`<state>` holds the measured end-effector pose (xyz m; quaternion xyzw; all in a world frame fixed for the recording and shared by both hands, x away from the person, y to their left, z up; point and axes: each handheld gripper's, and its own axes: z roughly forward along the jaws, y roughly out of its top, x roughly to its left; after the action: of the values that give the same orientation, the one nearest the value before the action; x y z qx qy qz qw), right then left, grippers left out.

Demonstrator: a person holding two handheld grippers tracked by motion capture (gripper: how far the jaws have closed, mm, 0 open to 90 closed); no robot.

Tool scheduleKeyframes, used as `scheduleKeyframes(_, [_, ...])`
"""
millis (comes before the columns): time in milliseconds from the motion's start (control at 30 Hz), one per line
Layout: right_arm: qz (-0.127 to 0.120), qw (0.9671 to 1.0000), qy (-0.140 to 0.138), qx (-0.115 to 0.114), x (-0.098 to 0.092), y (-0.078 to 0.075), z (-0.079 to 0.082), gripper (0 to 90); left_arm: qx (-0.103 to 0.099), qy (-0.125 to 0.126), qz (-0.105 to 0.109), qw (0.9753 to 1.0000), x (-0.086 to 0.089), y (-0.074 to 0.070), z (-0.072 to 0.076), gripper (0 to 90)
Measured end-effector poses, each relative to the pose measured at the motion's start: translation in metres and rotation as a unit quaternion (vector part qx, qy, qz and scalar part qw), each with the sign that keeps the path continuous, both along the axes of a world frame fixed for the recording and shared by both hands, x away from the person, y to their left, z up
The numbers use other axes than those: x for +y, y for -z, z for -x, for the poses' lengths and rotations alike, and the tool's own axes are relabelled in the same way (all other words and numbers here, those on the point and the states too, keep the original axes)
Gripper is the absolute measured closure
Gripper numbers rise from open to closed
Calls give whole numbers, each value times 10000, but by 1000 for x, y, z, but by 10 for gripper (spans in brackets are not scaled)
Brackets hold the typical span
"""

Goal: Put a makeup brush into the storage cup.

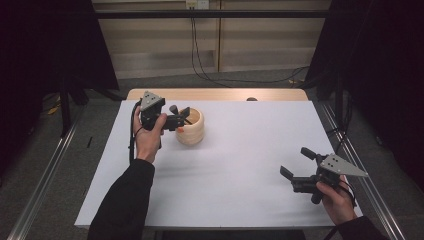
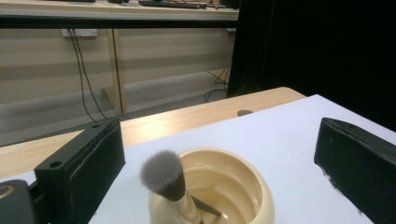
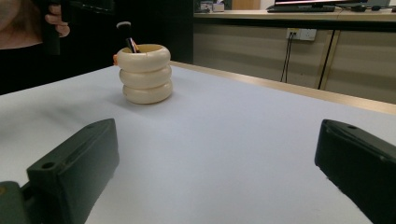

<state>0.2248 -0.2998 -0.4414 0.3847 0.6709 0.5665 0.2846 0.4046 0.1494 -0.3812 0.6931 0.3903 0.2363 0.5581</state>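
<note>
Although no brand, label or readable writing shows on any of the things here, the left gripper (image 1: 179,116) is plain enough in the upper left of the high view: its jaws stand wide apart and hold nothing, poised just over the near rim of the cream ribbed holder (image 1: 190,128). In the left gripper view the two black jaws rise at the lower left and lower right of the frame, with the holder's open mouth (image 2: 224,186) low in the middle between them. A makeup brush (image 2: 164,175) with a grey, fluffy head stands tilted inside the holder, leaning against its near rim; whether a jaw touches the holder I cannot tell.

The right gripper (image 1: 295,166) sits in the lower right of the high view, well apart from the holder, its jaws also spread wide and empty above the white worktop (image 1: 240,165). In the right gripper view the holder (image 3: 145,74) stands in the upper left of the frame as three stacked rings, the brush head (image 3: 124,26) poking above its top, and the person's left hand (image 3: 55,23) is at the top left corner.
</note>
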Motion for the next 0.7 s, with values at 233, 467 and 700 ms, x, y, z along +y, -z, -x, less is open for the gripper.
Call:
scheduleKeyframes(233, [2,10000,-18,2,-1,0,0,0,-128,36,28,9999,0,-1,13,17])
scheduleKeyframes(467, [-23,10000,49,43,0,0,-1,0,-67,-21,-18,10000,2,4,30,19])
scheduleKeyframes(700, [-42,10000,51,57,0,1,-1,0,-96,117,-44,9999,4,6,52,12])
